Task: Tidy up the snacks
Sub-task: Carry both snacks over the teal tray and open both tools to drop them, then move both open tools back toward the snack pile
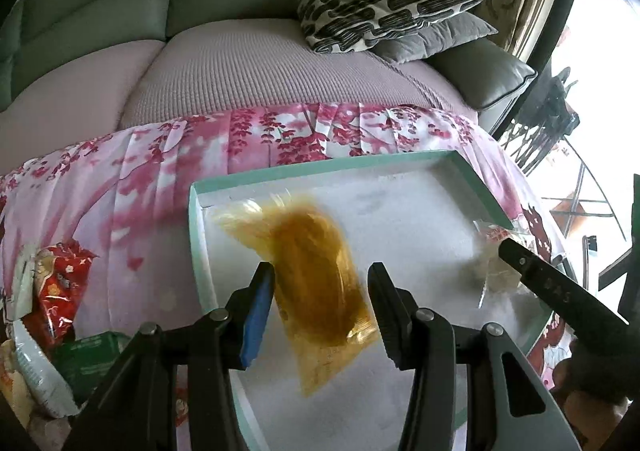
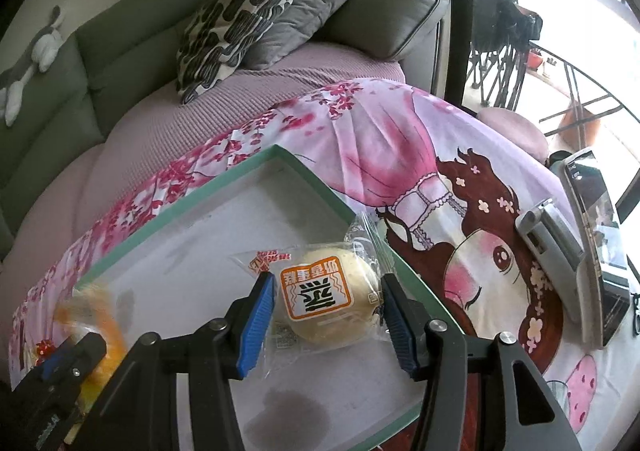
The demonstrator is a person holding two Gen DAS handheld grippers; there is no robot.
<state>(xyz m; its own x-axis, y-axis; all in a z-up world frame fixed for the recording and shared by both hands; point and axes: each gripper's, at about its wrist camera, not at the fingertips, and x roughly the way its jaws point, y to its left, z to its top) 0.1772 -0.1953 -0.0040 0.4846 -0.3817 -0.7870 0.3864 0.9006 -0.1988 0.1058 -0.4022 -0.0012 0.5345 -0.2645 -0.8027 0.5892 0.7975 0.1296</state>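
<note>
A shallow white tray with a teal rim (image 1: 472,175) (image 2: 224,187) lies on a pink floral cloth. In the left wrist view my left gripper (image 1: 320,311) is open, its jaws on either side of a blurred amber snack packet (image 1: 316,279) inside the tray. In the right wrist view my right gripper (image 2: 326,321) is open around a wrapped round bun with an orange label (image 2: 332,299) that lies in the tray against its right rim. The amber packet (image 2: 96,311) and the left gripper show at the lower left of that view.
Loose snack packets, red (image 1: 60,287) and green (image 1: 92,367), lie on the cloth left of the tray. A phone (image 2: 552,247) and a tablet (image 2: 600,235) lie to the right. A grey-green sofa with patterned cushions (image 1: 384,7) stands behind.
</note>
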